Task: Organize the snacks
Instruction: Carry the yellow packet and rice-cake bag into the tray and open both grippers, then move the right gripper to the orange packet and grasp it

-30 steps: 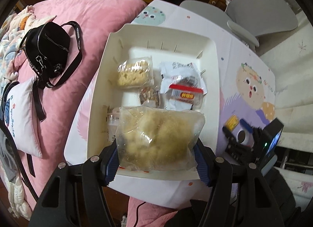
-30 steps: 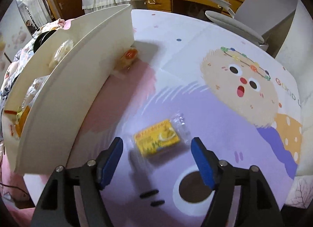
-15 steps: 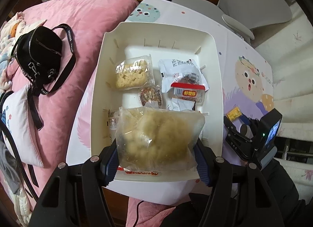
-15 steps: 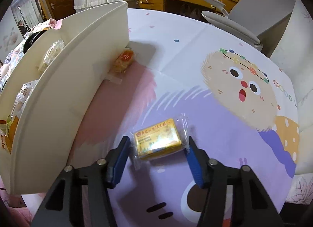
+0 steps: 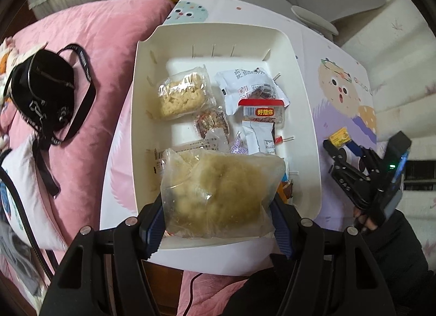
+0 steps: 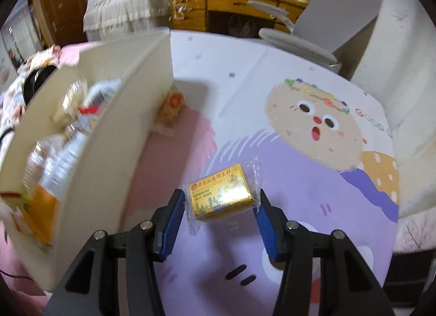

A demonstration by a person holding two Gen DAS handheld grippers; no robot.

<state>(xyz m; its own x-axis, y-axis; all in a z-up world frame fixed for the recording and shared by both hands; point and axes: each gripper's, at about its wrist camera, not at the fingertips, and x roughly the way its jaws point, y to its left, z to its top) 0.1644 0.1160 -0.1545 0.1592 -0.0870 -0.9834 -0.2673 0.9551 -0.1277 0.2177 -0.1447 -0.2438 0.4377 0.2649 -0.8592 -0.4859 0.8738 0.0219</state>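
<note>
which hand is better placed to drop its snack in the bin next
Left. The left tool already holds the big clear bag directly over the white bin. The right tool, closed on the yellow packet, is beside the bin over the table.

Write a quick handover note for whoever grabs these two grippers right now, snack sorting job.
Left gripper: shut on the big clear bag of puffs, held over the white bin.
Right gripper: shut on the yellow snack box, above the table.
Done: several packets in the bin.
Left: drop both in, then fetch the orange packet beside the bin's outer wall.
</note>
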